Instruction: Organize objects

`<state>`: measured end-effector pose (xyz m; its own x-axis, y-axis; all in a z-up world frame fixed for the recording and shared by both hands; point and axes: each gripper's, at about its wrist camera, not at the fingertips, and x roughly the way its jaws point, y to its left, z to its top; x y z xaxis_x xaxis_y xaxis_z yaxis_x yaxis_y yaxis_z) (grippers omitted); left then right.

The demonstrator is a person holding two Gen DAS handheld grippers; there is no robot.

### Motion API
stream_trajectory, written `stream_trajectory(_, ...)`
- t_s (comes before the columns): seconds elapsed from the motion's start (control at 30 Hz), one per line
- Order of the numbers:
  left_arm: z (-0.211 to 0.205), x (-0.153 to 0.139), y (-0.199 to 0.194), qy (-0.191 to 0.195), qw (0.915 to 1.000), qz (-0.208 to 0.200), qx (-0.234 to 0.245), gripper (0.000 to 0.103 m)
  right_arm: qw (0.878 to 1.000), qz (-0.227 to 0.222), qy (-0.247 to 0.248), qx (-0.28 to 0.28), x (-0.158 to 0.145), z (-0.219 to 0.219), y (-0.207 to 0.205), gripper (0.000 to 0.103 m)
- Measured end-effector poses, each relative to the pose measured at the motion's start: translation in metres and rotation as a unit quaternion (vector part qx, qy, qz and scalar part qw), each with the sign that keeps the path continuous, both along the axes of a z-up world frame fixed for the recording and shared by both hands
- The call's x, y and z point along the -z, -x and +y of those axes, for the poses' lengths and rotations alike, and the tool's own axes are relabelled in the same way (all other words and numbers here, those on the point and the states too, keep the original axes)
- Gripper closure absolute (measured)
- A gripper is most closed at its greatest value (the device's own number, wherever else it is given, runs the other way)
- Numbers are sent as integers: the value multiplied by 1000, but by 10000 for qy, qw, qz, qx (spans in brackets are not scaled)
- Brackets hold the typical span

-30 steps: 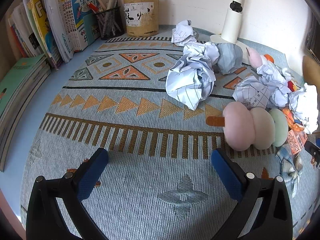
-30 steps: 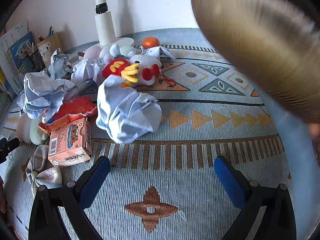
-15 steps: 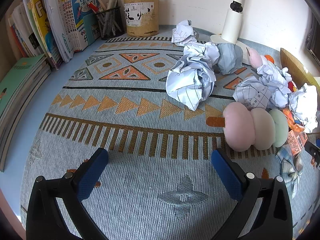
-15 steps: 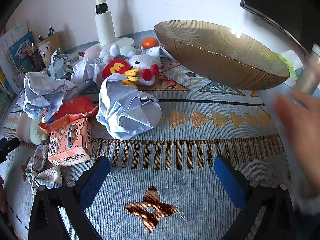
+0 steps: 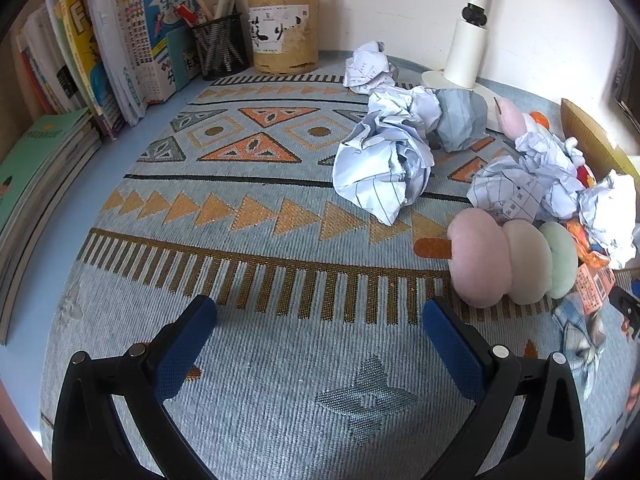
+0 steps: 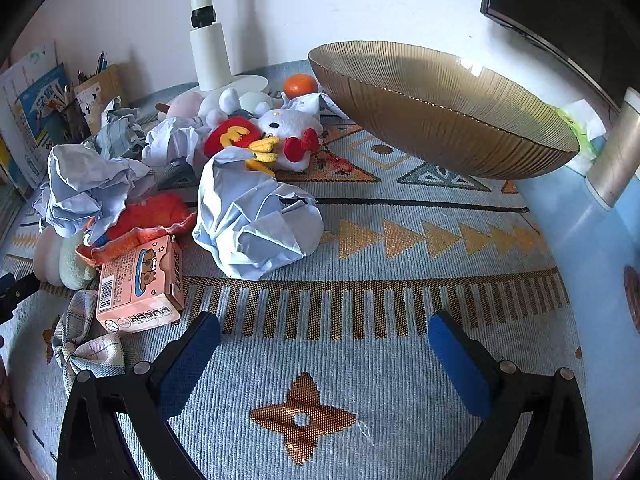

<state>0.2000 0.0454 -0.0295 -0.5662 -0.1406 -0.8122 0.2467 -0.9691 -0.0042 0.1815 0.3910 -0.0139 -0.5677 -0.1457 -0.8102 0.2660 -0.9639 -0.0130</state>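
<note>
Patterned blue matting covers the desk in the left wrist view, with a white wall behind. Just beyond the mat's far edge, a mesh pen cup and a round pen pot are stood side by side, and books are lined up left of the mat. Crumpled paper is heaped on the mat's right half, in front of a lamp base. A pink, cream and green plush skewer is laid on the mat's right side, nearer than the paper. The left gripper is held spread wide above the mat's near part, with nothing between its blue pads.

In the right wrist view, a ribbed gold bowl is seen tilted on the mat's far right part. Paper, a white plush toy, an orange and a pink box are piled on the mat left of the bowl. The right gripper is likewise spread and empty over the mat's near edge.
</note>
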Motion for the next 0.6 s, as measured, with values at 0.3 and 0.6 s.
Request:
stream_trajectory(0.3,3,0,0,2,10000,15,-49,0,10000,0,0,1,0,1,0,0)
stream_trajectory(0.6,3,0,0,-2,10000,16,-45,0,10000,0,1,1,0,1,0,0)
